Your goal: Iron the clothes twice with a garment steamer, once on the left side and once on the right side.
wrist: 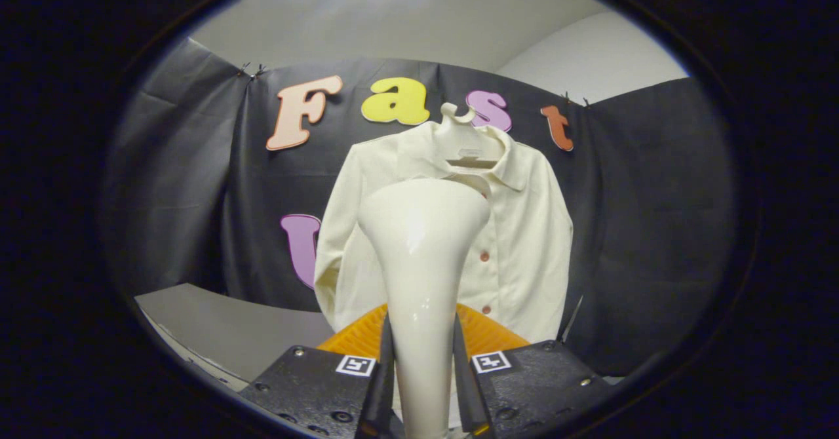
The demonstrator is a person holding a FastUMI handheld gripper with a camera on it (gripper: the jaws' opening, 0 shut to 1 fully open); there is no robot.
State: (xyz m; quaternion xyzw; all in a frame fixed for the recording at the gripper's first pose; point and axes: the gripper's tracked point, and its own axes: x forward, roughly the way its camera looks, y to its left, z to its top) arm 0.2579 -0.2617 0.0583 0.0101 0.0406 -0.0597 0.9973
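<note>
Gripper view: the gripper [423,367] is closed on the neck of the garment steamer [423,255], one black finger pressed against each side of its glossy cream handle, so the tool is firmly in hand. The steamer's long axis runs straight up and forward from between the fingers, narrow at the grip and flaring to a broad head at the top. Straight beyond that head hangs the shirt [518,242], cream, long-sleeved, on a pale hanger [467,141] against the black booth wall, its front turned toward the gripper. The shirt's long axis is vertical, collar up, hem down near an orange ribbed object [488,331] just past the fingers; what that object is I cannot tell. The button placket with its reddish buttons [484,256] falls just to one side of the steamer head, so the head overlaps the panel on the other side of the placket and hides much of it. Whether the head touches the cloth or hangs short of it cannot be told from here. A grey desk [216,327] lies low off to the side. Judgement: the coming stroke turns on keeping the head square to one panel and travelling along the shirt's vertical line, then shifting across the placket for the second pass.
</note>
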